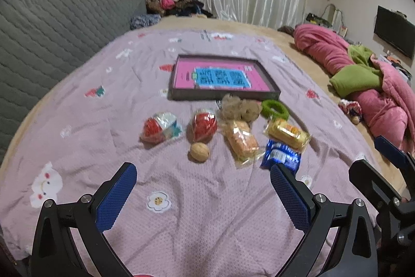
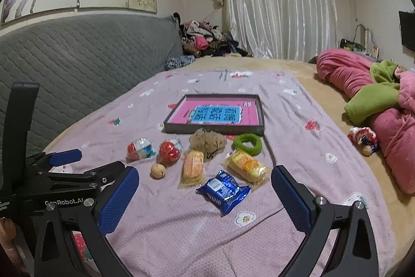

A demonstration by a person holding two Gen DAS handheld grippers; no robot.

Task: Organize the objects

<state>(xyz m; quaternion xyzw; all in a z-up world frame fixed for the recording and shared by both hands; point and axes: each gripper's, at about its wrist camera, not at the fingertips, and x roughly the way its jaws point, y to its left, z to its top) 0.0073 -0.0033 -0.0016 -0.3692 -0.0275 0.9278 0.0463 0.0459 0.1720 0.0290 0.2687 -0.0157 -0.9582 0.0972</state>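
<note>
Hovering both grippers wide open and empty, I am lining the right gripper [image 2: 205, 188] squarely over the blue packet [image 2: 223, 190] before closing, left gripper [image 1: 203, 183] waiting near.

Pink tray [image 2: 253, 114] with a blue panel, sitting on a lilac flower-print sheet [image 2: 181, 225]. Green ring [image 2: 246, 143], blue packet [image 2: 223, 190], yellow packet [image 2: 246, 166].

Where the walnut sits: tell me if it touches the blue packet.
Apart. Right wrist view shows bare bedsheet and an orange packet between walnut and blue packet.

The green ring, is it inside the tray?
No, the green ring lies on the purple bedspread just outside the tray's near rim, beside the brown fuzzy toy.
</note>
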